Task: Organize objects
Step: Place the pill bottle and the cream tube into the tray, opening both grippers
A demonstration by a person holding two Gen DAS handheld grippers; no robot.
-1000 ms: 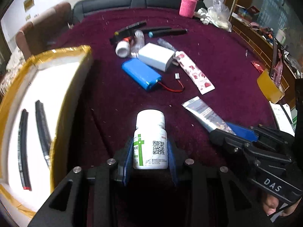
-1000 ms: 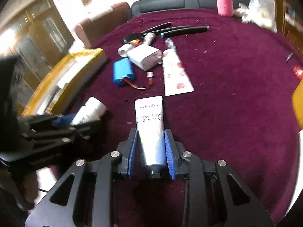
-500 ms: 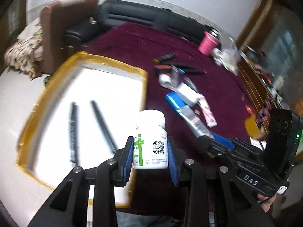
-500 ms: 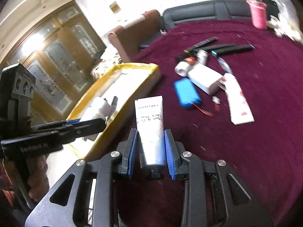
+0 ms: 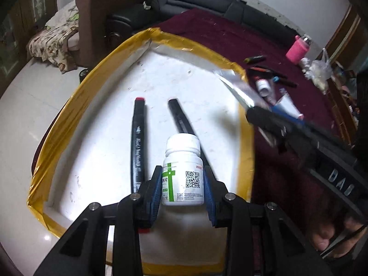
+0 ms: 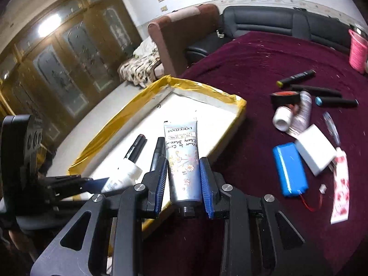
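Note:
My left gripper (image 5: 182,191) is shut on a white pill bottle (image 5: 182,172) with a green cross label, held above the white tray (image 5: 197,46) with yellow-taped rim. Two black markers (image 5: 138,142) lie in the tray. My right gripper (image 6: 184,184) is shut on a hand cream tube (image 6: 182,158), held over the tray's near edge (image 6: 230,135). In the right wrist view the left gripper (image 6: 96,181) and its bottle (image 6: 124,177) show at lower left over the tray. In the left wrist view the right gripper (image 5: 260,115) and its blurred tube (image 5: 237,87) reach over the tray's right rim.
On the maroon tablecloth (image 6: 264,69) lie a blue battery pack (image 6: 289,170), a white box (image 6: 315,153), a red-patterned sachet (image 6: 340,188), a small white bottle (image 6: 283,117), several black markers (image 6: 296,77) and a pink cup (image 6: 357,50). A brown armchair (image 6: 184,36) stands behind the tray.
Both grippers have swung left from over the cloth to over the tray, each still holding its object. The tube now reaches over the tray's rim.

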